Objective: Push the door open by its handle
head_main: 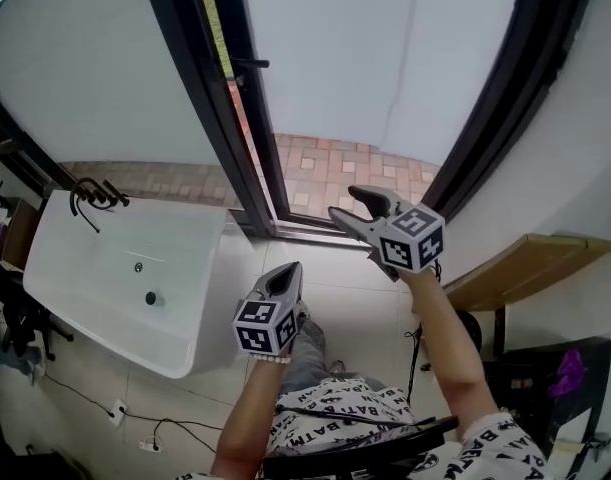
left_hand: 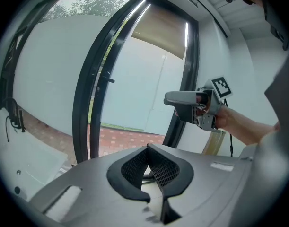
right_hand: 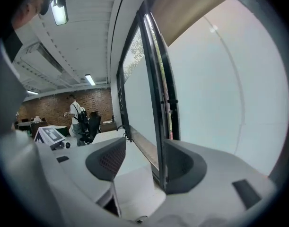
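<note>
The glass door has a black frame, and a small black handle sticks out of its left stile. The door stands ajar over the brick paving outside. My right gripper is held low near the threshold, well below the handle, open and empty. In the right gripper view my right gripper points at the door's black edge, with the handle higher up. My left gripper hangs back over the floor tiles, shut and empty. The left gripper view shows its pads meeting.
A white basin with a black tap stands at the left beside the fixed glass pane. A wooden shelf juts from the right wall. A black chair and floor cables lie near me. A person stands far behind.
</note>
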`<act>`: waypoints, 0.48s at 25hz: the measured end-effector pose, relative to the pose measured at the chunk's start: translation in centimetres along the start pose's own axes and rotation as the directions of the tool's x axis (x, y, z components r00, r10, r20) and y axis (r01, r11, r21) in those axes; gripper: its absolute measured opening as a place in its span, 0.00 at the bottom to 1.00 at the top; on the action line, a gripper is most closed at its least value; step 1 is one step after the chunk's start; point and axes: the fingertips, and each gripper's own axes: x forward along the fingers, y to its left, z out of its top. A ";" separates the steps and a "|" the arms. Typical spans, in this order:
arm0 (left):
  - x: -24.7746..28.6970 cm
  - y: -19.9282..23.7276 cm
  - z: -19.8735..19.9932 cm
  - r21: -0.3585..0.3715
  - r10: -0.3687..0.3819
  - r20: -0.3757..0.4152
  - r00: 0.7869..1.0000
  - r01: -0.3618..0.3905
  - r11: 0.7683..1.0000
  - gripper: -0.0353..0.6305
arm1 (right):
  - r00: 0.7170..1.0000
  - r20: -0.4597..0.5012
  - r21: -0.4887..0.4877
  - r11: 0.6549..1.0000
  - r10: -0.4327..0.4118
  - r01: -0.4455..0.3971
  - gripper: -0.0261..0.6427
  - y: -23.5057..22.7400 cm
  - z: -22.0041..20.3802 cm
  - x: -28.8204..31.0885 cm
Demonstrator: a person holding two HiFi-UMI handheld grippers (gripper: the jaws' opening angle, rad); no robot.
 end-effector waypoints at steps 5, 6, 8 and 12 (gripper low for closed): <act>4.4 2.5 1.9 0.014 0.022 0.016 1.000 -0.023 1.000 0.03 | 1.000 0.002 -0.069 0.997 0.028 -0.028 0.44 -4.5 3.9 5.8; 5.2 2.9 2.2 0.016 0.022 0.018 1.000 -0.023 1.000 0.03 | 1.000 -0.002 -0.090 0.996 0.027 -0.027 0.44 -5.1 4.7 7.0; 7.0 4.0 2.8 0.012 0.025 0.017 1.000 -0.025 1.000 0.03 | 0.999 -0.020 -0.149 0.988 0.029 -0.032 0.44 -6.4 6.4 9.7; 10.7 6.6 5.2 0.010 0.038 0.013 0.999 -0.038 0.999 0.03 | 0.997 -0.063 -0.257 0.965 0.036 -0.051 0.44 -9.6 11.2 15.4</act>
